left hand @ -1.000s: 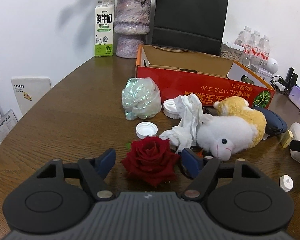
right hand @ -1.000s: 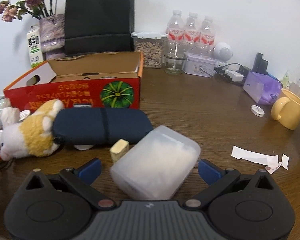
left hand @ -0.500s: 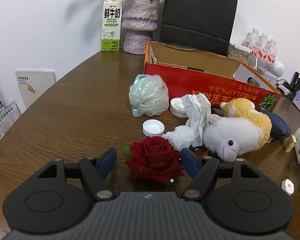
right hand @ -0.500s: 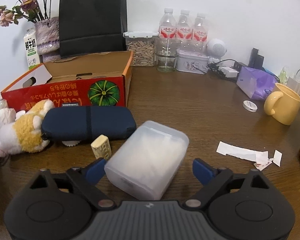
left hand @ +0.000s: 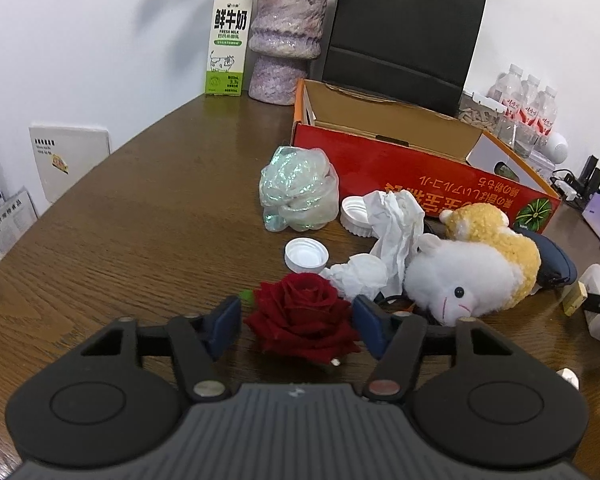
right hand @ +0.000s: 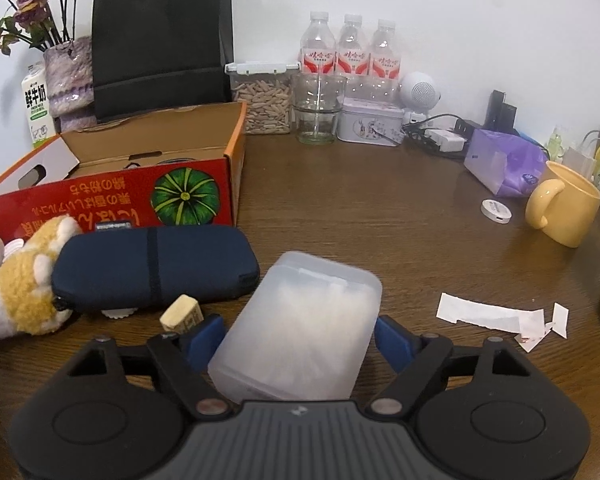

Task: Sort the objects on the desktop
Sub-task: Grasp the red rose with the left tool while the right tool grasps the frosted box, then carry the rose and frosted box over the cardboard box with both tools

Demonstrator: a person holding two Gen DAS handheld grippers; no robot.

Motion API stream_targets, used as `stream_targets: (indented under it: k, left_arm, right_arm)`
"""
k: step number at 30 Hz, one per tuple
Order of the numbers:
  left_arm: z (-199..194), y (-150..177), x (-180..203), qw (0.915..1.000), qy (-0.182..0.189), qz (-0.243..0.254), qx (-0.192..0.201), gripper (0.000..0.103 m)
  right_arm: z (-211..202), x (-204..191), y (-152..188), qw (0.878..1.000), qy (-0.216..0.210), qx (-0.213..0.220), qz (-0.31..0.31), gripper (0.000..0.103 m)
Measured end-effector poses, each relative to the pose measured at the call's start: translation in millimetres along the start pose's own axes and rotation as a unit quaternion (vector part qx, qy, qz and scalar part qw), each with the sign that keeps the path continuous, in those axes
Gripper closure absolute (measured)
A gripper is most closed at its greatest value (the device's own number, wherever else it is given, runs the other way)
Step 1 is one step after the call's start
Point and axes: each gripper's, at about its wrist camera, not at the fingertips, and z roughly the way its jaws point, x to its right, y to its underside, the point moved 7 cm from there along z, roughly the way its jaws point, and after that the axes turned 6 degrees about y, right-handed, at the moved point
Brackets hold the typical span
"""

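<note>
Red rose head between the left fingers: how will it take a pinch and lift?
The red rose looks soft and layered, so its petals will probably crush or shed as the left gripper closes around it. Probably very light. Only a stub of green shows at its side, so it may twist in the grip.

Jaws closing around translucent plastic box, wooden table

Probably an office or meeting room: large wooden bench against plain white wall, bottled water, chargers with cables, yellow mug, brochures at side.
</note>
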Motion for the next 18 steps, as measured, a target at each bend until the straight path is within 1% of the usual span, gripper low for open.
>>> stream_targets:
  k: [2,6,10,18]
  left_arm:
    - [-0.1,0.6,0.1,1.0,0.004,-0.004,-0.001,0.056]
    - [-3.6,-0.6,-2.3,0.9999,0.006,-0.012,0.005,0.062]
    - [-9.9,-2.6,-5.4,0.9998,0.003,-0.014,0.015,0.064]
    - [-20.8,-8.6,-7.7,0.9995,0.002,-0.01,0.03,0.067]
  right_arm:
    - [0.2,1.4,1.3,1.0,0.002,0.003,-0.003,0.027]
    - [-2.4,6.6,2.9,1.0,-0.007,0.01,-0.004,0.033]
    - [-7.3,11.4,7.1,1.0,-0.012,0.017,-0.006,0.037]
    - [-16.3,14.5,10.8,0.999,-0.018,0.028,-0.003,0.038]
